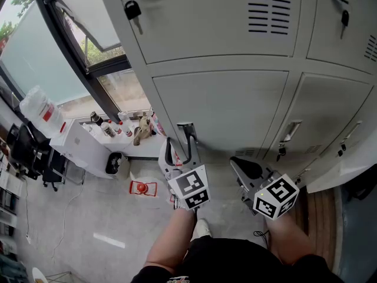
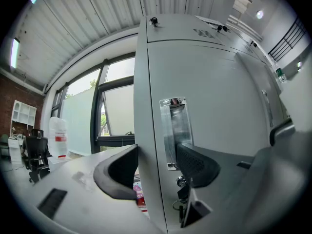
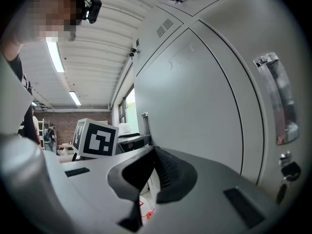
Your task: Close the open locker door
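Observation:
The grey lower-left locker door carries a metal handle near its left edge. My left gripper is open and straddles that edge just below the handle. In the left gripper view one jaw lies beside the door's side strip and the other in front of the handle, above a key; left gripper. I cannot tell whether the pads touch the door. My right gripper hangs lower right before the same door, shut on nothing. The far-right lower door seems to stand out from the row.
A white counter with bottles and a water jug stands left under the window. A black bin and a red object are on the floor beside it. Upper lockers have keys hanging. An office chair is far left.

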Motion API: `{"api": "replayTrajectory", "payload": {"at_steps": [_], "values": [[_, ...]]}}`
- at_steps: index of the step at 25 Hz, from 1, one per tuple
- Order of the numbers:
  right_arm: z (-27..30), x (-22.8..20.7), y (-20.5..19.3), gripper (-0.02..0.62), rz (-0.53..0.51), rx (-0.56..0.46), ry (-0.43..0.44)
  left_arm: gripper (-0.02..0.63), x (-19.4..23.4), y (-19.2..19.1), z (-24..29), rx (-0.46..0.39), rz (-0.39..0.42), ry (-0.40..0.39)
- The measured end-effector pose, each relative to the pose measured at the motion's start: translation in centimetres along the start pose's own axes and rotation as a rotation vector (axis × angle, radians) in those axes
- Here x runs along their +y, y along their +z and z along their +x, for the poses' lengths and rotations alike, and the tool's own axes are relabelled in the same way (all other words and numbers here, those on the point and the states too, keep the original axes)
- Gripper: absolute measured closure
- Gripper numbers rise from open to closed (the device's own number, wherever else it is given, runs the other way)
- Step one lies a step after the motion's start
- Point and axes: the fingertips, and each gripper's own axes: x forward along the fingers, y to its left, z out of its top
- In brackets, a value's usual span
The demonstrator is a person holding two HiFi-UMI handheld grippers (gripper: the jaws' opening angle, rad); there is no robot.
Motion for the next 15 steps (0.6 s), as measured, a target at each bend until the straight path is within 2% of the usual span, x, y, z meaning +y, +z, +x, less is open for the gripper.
{"api": "replayTrajectory", "payload": {"at_steps": [15], "values": [[-1.6,0.6,0.0,0.543,-0.001,-0.008,0.018,0.362,-1.8,0.4,-2.7,-0.012,0.004,-0.047]]}}
